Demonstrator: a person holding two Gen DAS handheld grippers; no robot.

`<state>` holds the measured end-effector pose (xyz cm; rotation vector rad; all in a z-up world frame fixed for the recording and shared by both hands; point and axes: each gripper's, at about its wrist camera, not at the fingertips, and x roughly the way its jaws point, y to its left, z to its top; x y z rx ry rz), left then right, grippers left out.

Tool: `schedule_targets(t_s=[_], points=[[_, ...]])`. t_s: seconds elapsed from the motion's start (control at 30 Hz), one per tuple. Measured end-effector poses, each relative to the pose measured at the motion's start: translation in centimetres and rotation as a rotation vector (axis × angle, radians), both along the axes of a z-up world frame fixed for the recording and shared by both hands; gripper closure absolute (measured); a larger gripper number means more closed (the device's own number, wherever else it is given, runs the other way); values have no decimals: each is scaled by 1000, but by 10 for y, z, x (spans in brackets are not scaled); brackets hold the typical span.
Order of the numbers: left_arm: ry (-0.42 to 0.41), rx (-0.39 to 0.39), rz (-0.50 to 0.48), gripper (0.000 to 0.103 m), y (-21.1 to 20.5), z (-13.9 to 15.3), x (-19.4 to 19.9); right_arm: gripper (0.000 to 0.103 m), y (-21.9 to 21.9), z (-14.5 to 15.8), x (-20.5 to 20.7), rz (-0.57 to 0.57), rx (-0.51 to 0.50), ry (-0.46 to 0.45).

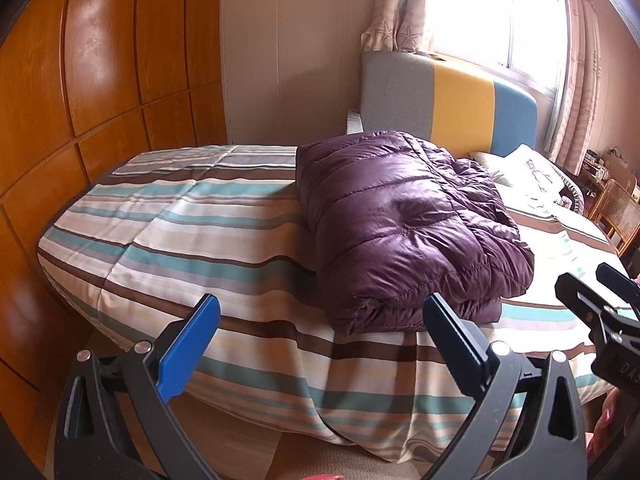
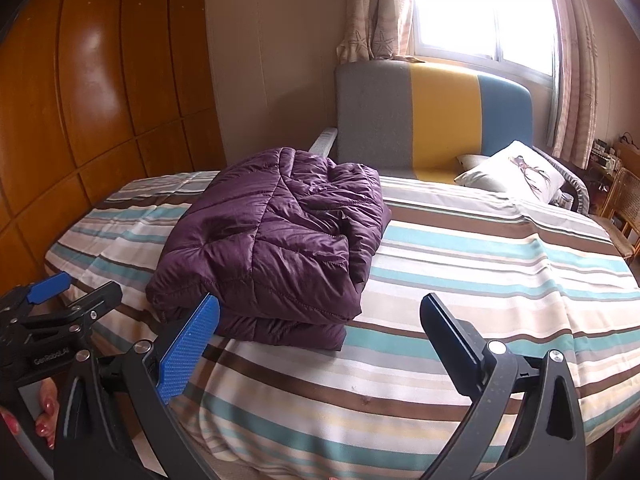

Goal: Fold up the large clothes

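Note:
A purple quilted down jacket [image 1: 404, 224] lies folded in a thick stack on the striped bed cover [image 1: 192, 236], near the bed's front edge. It also shows in the right wrist view [image 2: 276, 248]. My left gripper [image 1: 320, 320] is open and empty, held just in front of the bed edge, left of the jacket's near end. My right gripper [image 2: 320, 320] is open and empty, in front of the jacket's near right corner. The right gripper also shows at the right edge of the left wrist view [image 1: 600, 300], and the left gripper at the left edge of the right wrist view [image 2: 60, 296].
The bed has a grey, yellow and blue headboard [image 2: 436, 116] and a white pillow [image 2: 516, 172] at the far right. Wooden wardrobe doors [image 1: 100, 80] stand along the left. A window with curtains [image 2: 480, 8] is behind. A wicker chair [image 1: 620, 216] stands at the right.

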<state>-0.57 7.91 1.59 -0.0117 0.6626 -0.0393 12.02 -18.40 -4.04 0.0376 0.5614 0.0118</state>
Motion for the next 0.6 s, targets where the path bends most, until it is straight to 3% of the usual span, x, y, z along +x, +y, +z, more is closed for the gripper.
schedule_targets(t_s=[0.6], points=[[-5,8,-7,2,-3,0,-3,3,-2,-2,-1,-5,11,7]])
